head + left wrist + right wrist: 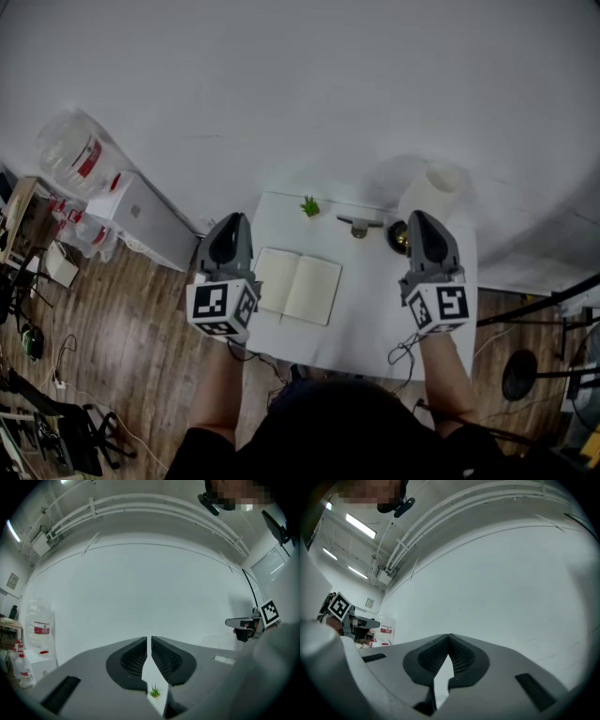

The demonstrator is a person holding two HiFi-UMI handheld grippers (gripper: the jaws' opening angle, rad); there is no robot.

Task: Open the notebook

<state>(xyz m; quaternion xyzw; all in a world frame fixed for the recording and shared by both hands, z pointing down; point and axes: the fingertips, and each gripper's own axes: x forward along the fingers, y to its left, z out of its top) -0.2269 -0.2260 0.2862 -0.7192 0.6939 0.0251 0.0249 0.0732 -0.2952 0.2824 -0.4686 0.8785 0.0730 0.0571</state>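
The notebook [298, 288] lies open flat on the white table [375, 314], its cream pages blank. My left gripper [231, 219] hovers over the table's left edge, just left of the notebook, not touching it. In the left gripper view its jaws [149, 639] stand together with only a thin slit and nothing between them. My right gripper [420, 217] hangs over the table's right side, well apart from the notebook. In its own view the right gripper [449, 635] is shut and empty, facing the white wall.
A small green plant [309, 206] stands at the table's back edge. A metal piece [359, 225], a dark round object [398, 238] and a white cylinder [437, 187] are beside it. Plastic bottles [77, 155], a white box [141, 216] and cables lie on the floor at left.
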